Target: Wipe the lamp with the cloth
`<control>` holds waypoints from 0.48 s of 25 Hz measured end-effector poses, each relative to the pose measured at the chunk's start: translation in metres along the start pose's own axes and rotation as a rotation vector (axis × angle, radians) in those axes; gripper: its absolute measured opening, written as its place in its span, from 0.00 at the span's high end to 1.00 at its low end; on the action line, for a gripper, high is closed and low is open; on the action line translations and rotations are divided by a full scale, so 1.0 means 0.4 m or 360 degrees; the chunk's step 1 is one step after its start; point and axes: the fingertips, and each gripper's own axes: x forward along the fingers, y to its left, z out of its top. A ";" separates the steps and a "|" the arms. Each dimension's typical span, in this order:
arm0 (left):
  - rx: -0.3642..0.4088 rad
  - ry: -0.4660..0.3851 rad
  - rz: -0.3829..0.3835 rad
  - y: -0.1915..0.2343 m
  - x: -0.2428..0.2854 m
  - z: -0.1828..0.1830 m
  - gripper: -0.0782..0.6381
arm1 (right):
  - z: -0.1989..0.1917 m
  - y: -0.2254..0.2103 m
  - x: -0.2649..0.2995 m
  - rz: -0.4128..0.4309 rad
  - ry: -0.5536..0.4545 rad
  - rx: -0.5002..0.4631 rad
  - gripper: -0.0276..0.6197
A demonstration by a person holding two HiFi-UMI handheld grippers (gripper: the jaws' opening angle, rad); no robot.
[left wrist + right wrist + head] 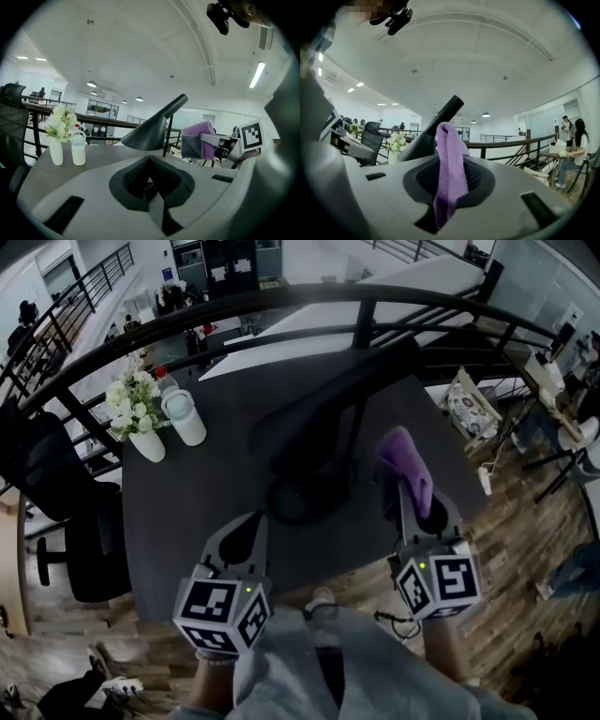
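We log: right gripper (413, 495) clamped on purple cloth (403, 454), raised beside desk lamp (323, 404), wipe-ready | left gripper (251, 524) closed, empty.

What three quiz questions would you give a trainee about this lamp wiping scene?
1. True or false: the left gripper holds the purple cloth.
2. What stands beside the flower vase? A: a white bottle. B: a red mug. C: a book.
3. Fill the gap: the lamp stands on the dark ____.

Key: 1 false; 2 A; 3 table.
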 end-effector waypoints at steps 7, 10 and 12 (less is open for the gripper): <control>-0.0003 -0.0027 0.0089 -0.012 0.007 0.005 0.87 | 0.133 -0.075 0.058 -0.0030 -0.0204 -0.0077 0.87; -0.0012 -0.0036 0.0127 -0.009 0.009 0.005 0.87 | 0.195 -0.081 0.072 -0.0026 -0.0305 -0.0123 0.87; -0.0022 -0.0043 0.0146 -0.004 0.012 0.008 0.87 | 0.234 -0.071 0.080 -0.0002 -0.0376 -0.0125 0.87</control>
